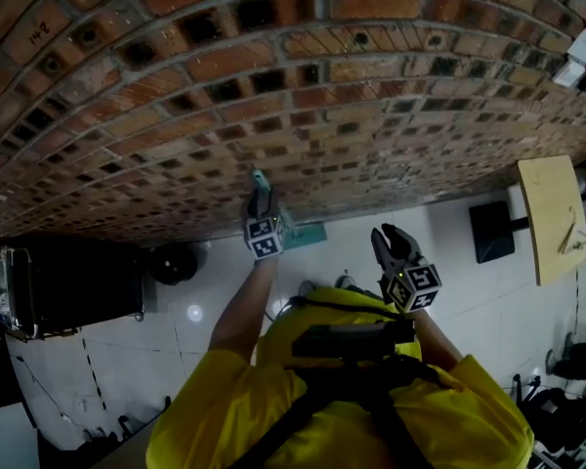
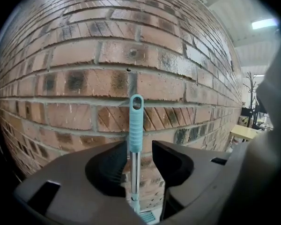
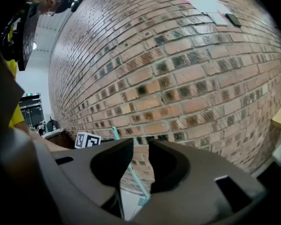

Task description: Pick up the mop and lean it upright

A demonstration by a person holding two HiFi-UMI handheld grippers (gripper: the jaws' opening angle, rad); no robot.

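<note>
- The mop [image 2: 136,125] stands upright in front of the brick wall [image 2: 84,55]. Its teal ribbed grip, with a hanging hole at the top, sits over a shiny metal shaft.
- In the left gripper view the grip's tip lies against the brick courses. I cannot tell whether it actually touches the wall.
- In the head view the mop's teal head [image 1: 308,233] rests on the pale tiled floor [image 1: 215,301] at the foot of the wall.
- In the right gripper view the shaft [image 3: 136,179] slants up from the head toward the wall.
- The left gripper [image 2: 139,145] has its jaws apart with the shaft between them. The shaft stands close by the left-hand jaw, and a clear gap separates it from the other.
- In the head view that gripper [image 1: 261,198] is reached out to the wall, with its marker cube [image 1: 264,236] behind the jaws.
- The right gripper [image 3: 140,143] holds nothing. Its jaws are parted by a narrow gap and only wall and mop show beyond them.
- In the head view the right gripper [image 1: 389,237] is off to the side of the mop and apart from it.
- The person's yellow top [image 1: 352,408] fills the bottom of the head view.
- A black case [image 1: 68,286] stands on the floor at the left, and a pale wooden board [image 1: 552,218] is at the right.
</note>
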